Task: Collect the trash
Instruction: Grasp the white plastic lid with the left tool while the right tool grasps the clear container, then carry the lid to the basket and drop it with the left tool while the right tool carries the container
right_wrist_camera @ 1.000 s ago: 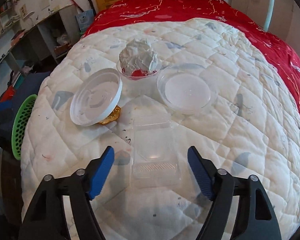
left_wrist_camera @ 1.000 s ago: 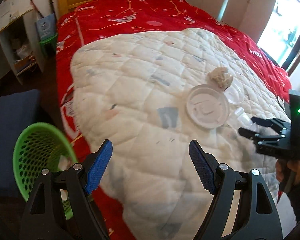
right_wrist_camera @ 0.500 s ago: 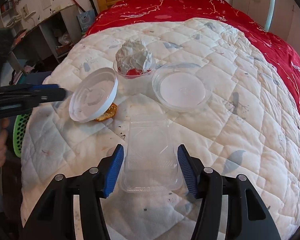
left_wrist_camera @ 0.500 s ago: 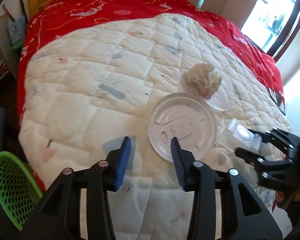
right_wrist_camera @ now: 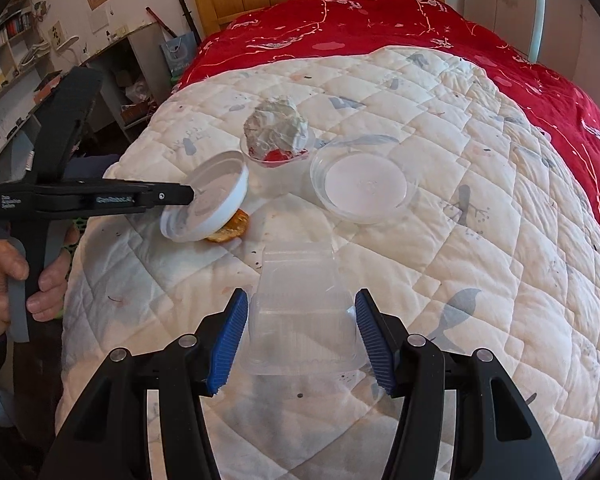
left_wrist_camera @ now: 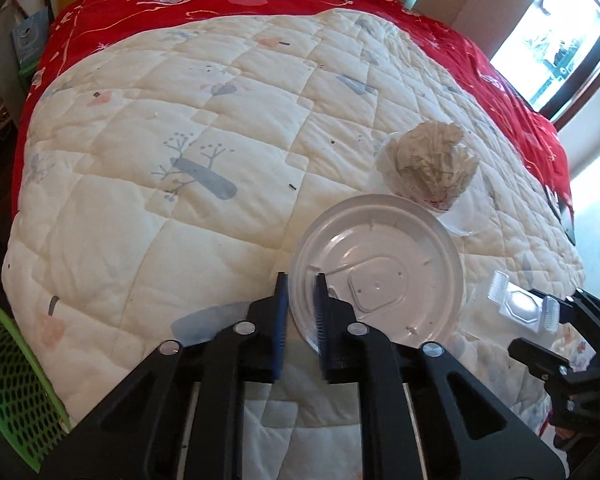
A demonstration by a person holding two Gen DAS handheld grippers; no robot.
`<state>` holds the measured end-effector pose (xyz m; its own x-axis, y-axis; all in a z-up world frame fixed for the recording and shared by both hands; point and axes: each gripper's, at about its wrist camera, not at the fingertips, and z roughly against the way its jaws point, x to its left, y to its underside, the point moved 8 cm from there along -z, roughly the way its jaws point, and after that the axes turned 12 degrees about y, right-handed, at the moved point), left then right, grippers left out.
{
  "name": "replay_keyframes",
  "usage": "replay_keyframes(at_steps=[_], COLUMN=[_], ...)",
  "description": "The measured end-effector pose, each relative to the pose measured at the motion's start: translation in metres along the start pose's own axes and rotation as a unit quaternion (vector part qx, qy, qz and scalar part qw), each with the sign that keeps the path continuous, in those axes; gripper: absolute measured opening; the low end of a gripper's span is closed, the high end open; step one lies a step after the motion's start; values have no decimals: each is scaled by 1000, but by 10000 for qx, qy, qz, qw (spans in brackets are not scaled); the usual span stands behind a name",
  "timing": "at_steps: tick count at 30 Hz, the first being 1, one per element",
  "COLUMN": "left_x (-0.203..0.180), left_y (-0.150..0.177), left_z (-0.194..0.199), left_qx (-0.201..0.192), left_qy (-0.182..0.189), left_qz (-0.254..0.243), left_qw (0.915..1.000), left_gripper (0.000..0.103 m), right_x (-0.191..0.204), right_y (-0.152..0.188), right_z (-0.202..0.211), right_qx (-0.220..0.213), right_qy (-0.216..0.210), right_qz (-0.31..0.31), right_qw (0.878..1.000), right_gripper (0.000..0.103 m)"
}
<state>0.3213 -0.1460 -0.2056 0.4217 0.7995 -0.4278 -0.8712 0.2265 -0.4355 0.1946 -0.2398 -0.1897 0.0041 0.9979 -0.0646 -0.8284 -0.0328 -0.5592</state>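
A white round lid (left_wrist_camera: 380, 272) lies tilted on the cream quilt (left_wrist_camera: 180, 200), propped on an orange scrap (right_wrist_camera: 232, 232). My left gripper (left_wrist_camera: 300, 304) has its jaws closing, and the lid's near rim is pinched between the blue pads; the right wrist view shows its tip (right_wrist_camera: 190, 196) at the lid (right_wrist_camera: 208, 196). My right gripper (right_wrist_camera: 300, 296) is shut on a clear plastic clamshell box (right_wrist_camera: 300, 312), one pad against each side. Behind stand a clear cup stuffed with crumpled paper (right_wrist_camera: 276, 128) and a clear round dish (right_wrist_camera: 364, 184).
A green mesh basket (left_wrist_camera: 8, 380) stands on the floor at the bed's left corner. A red blanket (right_wrist_camera: 360, 28) covers the far half of the bed, up to a wooden headboard. Shelves line the left wall. A person's hand (right_wrist_camera: 4, 280) holds the left gripper's handle.
My left gripper swung from the basket side over to the white lid and closed from wide open onto its rim. The right gripper narrowed onto the clear box and stayed there.
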Motion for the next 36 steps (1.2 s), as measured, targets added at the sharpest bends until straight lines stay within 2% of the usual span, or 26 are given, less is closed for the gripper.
replay_keyframes(at_steps=[1, 2, 10, 19, 25, 29, 36], left_x=[0, -1, -2, 12, 31, 54, 102], left_y=[1, 1, 10, 30, 45, 56, 75], left_z=[2, 5, 43, 92, 131, 165, 219], left_qx=[-22, -60, -337, -652, -902, -1137, -1396], left_qy=[-18, -27, -102, -72, -141, -316, -908], left_qz=[15, 15, -1, 145, 284, 423, 615], left_qw=[10000, 10000, 9994, 9977, 9954, 9921, 9841], left_gripper=[10, 8, 4, 3, 3, 3, 3], right_x=[1, 2, 15, 26, 49, 72, 127], right_y=[0, 0, 5, 19, 12, 2, -9], right_z=[2, 4, 15, 38, 55, 61, 64], right_qx=[-9, -24, -37, -140, -284, -358, -409], right_qy=[-18, -24, -76, -169, -292, -441, -730], right_qz=[-14, -17, -16, -72, 53, 164, 486], right_qw=[10000, 10000, 10000, 9997, 9992, 9983, 9953], right_gripper=[47, 45, 45, 45, 45, 45, 45])
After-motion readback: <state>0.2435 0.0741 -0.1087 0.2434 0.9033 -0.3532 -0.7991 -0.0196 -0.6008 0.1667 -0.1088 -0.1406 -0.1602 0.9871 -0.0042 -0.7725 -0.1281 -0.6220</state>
